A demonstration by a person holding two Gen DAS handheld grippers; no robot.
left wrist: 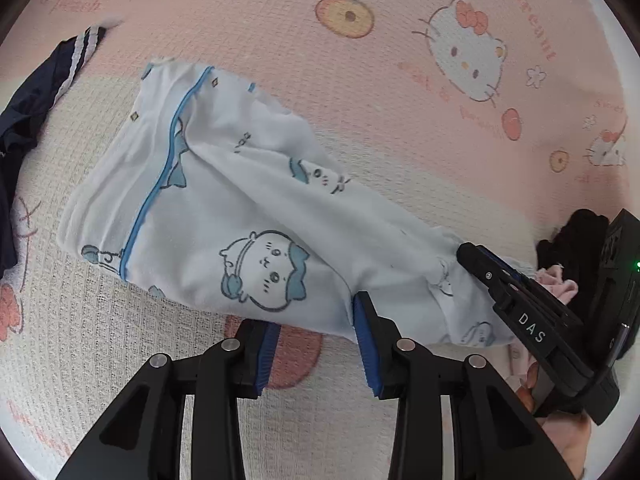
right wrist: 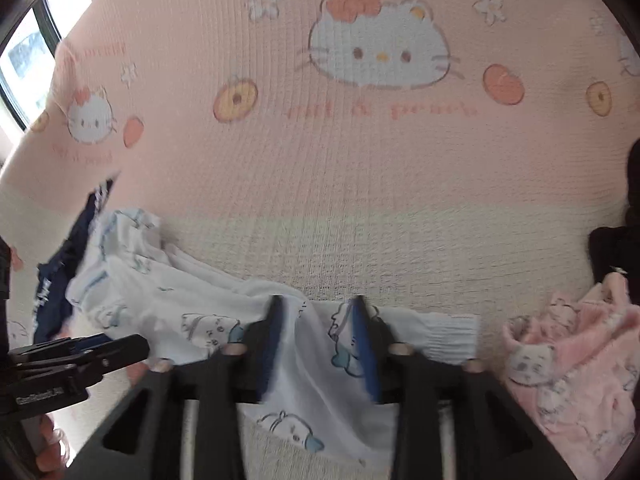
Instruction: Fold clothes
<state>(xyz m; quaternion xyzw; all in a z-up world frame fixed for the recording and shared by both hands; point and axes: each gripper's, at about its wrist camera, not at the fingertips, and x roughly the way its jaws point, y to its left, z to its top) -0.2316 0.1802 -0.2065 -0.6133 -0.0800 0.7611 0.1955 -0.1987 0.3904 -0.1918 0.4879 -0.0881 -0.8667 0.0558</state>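
**Mei:** While the left gripper [left wrist: 316, 344] hangs low over the blanket [left wrist: 360, 80], how do its jaws stand?

**Tom:** They are released, with a wide gap. The right blue pad touches the near edge of the pyjama [left wrist: 224, 200]; the left pad is over bare blanket. Nothing is held between them.

**Mei:** And the right gripper [right wrist: 316, 344]?

**Tom:** It comes in low from the right side and points toward the cuff end of the pyjama. In its own view the jaws are apart and white cloth lies between them. If they press the cloth, I cannot tell; that picture is blurred.

**Mei:** How many garments do you count?

**Tom:** Four. One white pyjama in the middle, lying flat but wrinkled on the blanket. One navy garment [left wrist: 24, 112] with white stripes at the left. One pink fleece [right wrist: 572, 364] and one black cloth [right wrist: 612, 248] at the right.

**Mei:** Textures?

**Tom:** The pyjama is thin soft knit with blue piping, cartoon prints and a ribbed cuff. The blanket is a waffle weave, pink and cream, printed with cats and peaches. The pink fleece looks fluffy.
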